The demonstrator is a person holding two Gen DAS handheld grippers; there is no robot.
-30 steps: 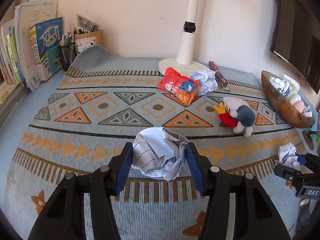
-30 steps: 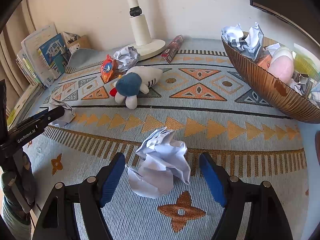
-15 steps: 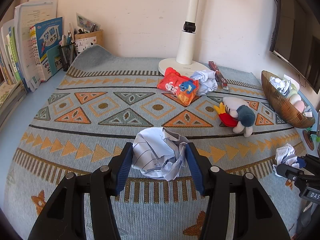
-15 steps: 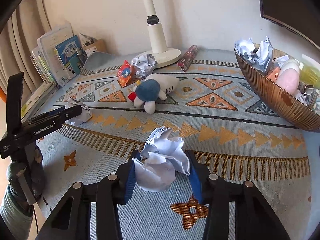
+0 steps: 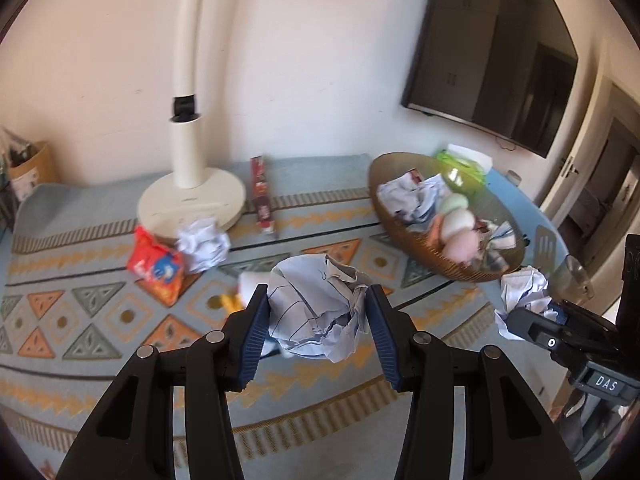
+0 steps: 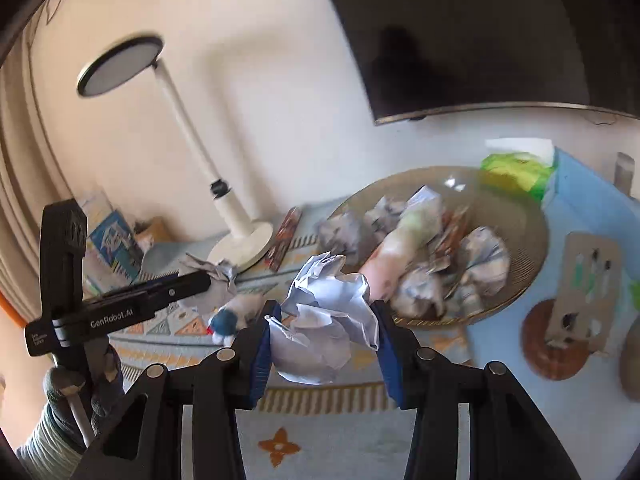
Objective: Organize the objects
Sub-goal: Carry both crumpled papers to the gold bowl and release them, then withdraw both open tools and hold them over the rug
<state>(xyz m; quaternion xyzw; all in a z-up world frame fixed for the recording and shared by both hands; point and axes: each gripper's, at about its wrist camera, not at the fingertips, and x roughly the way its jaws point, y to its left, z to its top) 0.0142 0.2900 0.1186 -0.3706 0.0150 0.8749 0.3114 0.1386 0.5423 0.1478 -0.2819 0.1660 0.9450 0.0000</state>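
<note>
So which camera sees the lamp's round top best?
The right wrist view: it shows the lamp whole, with its round head, stem and base. The left wrist view shows only the base and a stem running out of the top edge.

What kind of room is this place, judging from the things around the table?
Probably a study corner or living area in a home. A white desk lamp stands on a patterned table mat, a dark wall-mounted screen hangs nearby, and books lean against the wall.
</note>
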